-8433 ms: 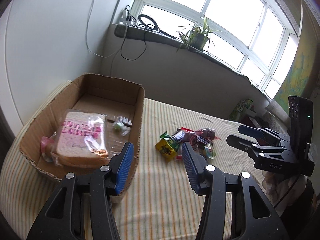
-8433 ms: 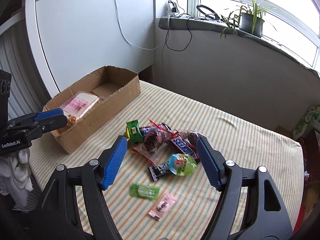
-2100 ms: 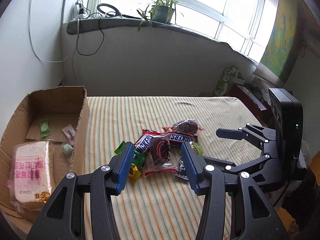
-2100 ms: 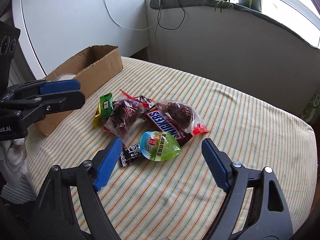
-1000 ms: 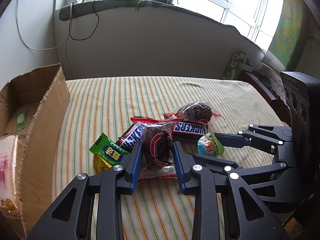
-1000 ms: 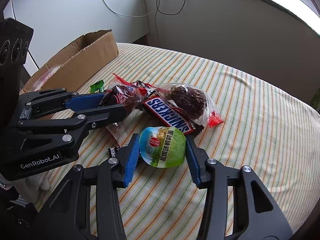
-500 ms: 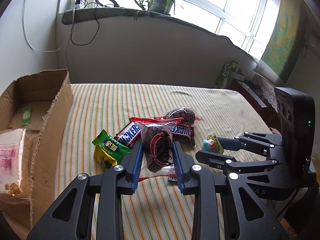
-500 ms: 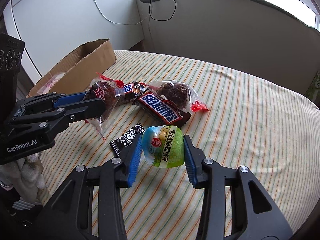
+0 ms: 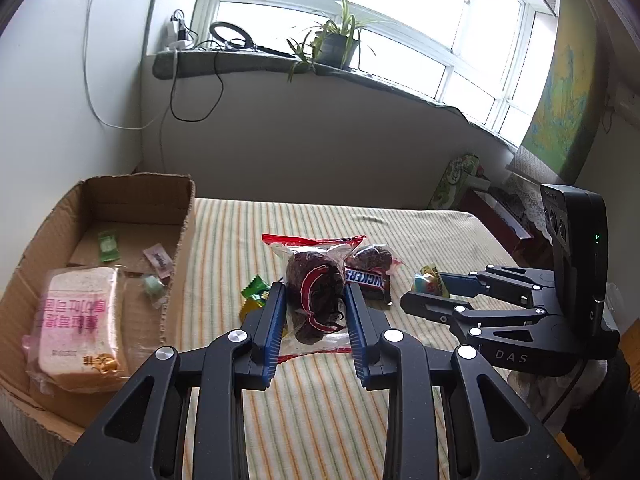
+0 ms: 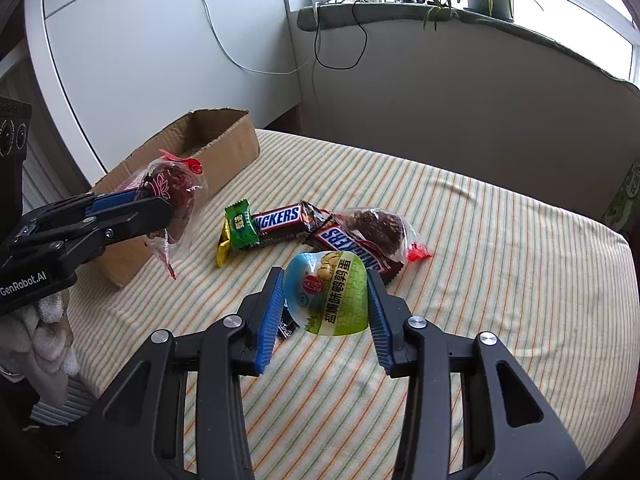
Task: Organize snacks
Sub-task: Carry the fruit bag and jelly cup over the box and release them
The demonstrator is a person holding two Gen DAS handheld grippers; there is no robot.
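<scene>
Blue ribbed pads of the left gripper (image 9: 316, 312) press on both sides of a clear packet of dark dried fruit (image 9: 316, 300), which hangs free above the striped cloth (image 9: 420, 232). The right gripper (image 10: 326, 300) is closed on a green and blue egg-shaped snack pouch (image 10: 326, 294), also clear of the cloth. To finish this step well, I think both hands should travel to the cardboard box (image 9: 188, 216) high enough that the loose lower edge of the packet passes over the box wall. The pouch looks smooth and rounded, so it may slip; better to keep the squeeze even and not tilt it. Inside the box, a wrapped bread loaf (image 9: 76, 320) fills the near part, and small candies (image 9: 154, 256) lie behind it, so the free floor at the far end seems the best place. On the cloth two Snickers bars (image 10: 280, 216), a green candy (image 10: 240, 224) and another fruit packet (image 10: 376, 224) wait.
</scene>
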